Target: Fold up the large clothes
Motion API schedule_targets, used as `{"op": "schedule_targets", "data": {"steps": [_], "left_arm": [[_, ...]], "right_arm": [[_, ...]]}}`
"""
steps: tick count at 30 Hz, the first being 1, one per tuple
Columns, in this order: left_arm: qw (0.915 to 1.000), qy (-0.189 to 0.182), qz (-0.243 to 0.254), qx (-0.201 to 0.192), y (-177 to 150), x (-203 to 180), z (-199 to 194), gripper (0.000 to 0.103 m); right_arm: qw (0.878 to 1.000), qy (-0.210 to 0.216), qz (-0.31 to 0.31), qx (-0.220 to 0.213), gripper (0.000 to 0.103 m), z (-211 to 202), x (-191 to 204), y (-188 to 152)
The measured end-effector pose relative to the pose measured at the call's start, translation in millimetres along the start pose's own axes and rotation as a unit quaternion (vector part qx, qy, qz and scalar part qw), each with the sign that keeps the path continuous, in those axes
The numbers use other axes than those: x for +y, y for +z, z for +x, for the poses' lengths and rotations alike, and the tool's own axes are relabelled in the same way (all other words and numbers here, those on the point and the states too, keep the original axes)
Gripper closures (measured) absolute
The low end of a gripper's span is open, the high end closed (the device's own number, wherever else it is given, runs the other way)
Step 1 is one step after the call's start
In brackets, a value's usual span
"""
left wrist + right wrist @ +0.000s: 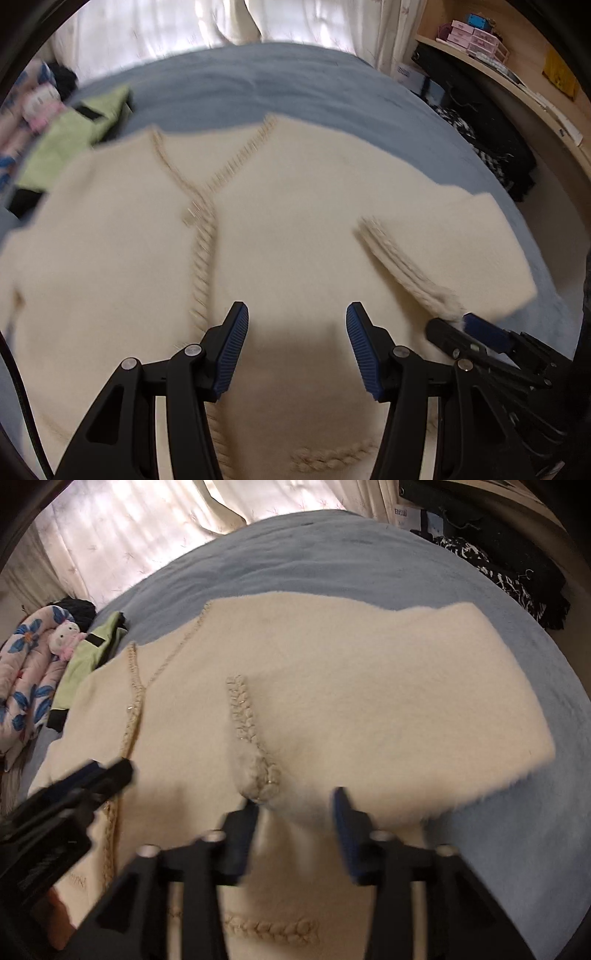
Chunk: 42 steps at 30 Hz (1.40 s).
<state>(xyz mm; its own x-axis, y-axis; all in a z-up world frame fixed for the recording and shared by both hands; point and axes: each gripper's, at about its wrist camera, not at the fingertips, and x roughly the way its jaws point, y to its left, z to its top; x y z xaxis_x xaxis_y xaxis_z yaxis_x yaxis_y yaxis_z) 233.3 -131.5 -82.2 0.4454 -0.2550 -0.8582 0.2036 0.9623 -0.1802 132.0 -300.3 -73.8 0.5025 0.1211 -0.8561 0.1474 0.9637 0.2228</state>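
Note:
A large cream knit cardigan (295, 221) with braided trim lies face up on the blue bed cover (258, 85). Its right sleeve (369, 701) is folded across the body, and the braided cuff (258, 775) ends just beyond my right gripper's left fingertip. My right gripper (295, 799) is open with nothing pinched between its pads. It also shows at the lower right of the left wrist view, by the cuff (406, 273). My left gripper (295, 310) hovers open over the cardigan's front, right of the button band, holding nothing.
A green garment (92, 650) lies at the cardigan's far left shoulder, with a floral quilt and plush toy (66, 635) beyond it. Dark clothes (491, 147) hang off the bed's right side below a shelf of pink boxes (472, 37). Curtains close off the back.

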Motion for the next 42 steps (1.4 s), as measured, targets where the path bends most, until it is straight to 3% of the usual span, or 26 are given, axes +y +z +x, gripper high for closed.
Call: {"op": "schedule_targets", "data": {"steps": [2,5,10,17,21,24,27,28,31,34,37,42], "left_arm": [[0.9991,-0.037,-0.013,0.018,-4,0,8,0.049],[0.9958,-0.083,-0.023,0.032,-7,-4,16,0.049],[0.9909,-0.12,-0.034,0.051,-7,-16,33,0.049],[0.9792,-0.179,-0.055,0.078,5,-36,60,0.049],[0.9729,-0.203,-0.055,0.097,13,-53,75,0.049],[0.9774,-0.182,-0.035,0.102,18,-70,86,0.05],[0.9801,-0.166,-0.026,0.106,21,-79,96,0.086],[0.9797,-0.166,-0.027,0.11,25,-84,96,0.087],[0.9882,-0.134,0.011,0.073,37,-97,67,0.089],[0.9902,-0.133,0.041,0.014,58,-100,19,0.089],[0.987,-0.134,0.057,-0.069,96,-97,-51,0.089],[0.9811,-0.095,0.08,-0.148,136,-79,-122,0.089]], "right_arm": [[1.0,-0.002,-0.005,-0.012,0.03,-9,1,-8],[1.0,0.011,-0.001,-0.015,0.03,-19,-4,-23],[0.999,0.019,0.04,0.0,0.03,-11,-13,-41],[1.0,-0.003,0.017,-0.008,0.03,-14,-10,-54],[1.0,-0.009,0.013,-0.02,0.03,-18,-12,-54],[0.999,-0.012,0.016,-0.026,0.03,-21,-15,-54],[0.999,-0.015,0.019,-0.027,0.03,-23,-19,-55],[0.999,-0.018,0.02,-0.027,0.03,-24,-20,-55],[0.999,-0.027,0.025,-0.034,0.03,-29,-24,-56],[0.997,-0.039,0.045,-0.042,0.03,-32,-38,-51],[0.995,-0.042,0.075,-0.047,0.03,-32,-55,-38],[0.992,-0.052,0.096,-0.07,0.03,-28,-65,-7]]}}
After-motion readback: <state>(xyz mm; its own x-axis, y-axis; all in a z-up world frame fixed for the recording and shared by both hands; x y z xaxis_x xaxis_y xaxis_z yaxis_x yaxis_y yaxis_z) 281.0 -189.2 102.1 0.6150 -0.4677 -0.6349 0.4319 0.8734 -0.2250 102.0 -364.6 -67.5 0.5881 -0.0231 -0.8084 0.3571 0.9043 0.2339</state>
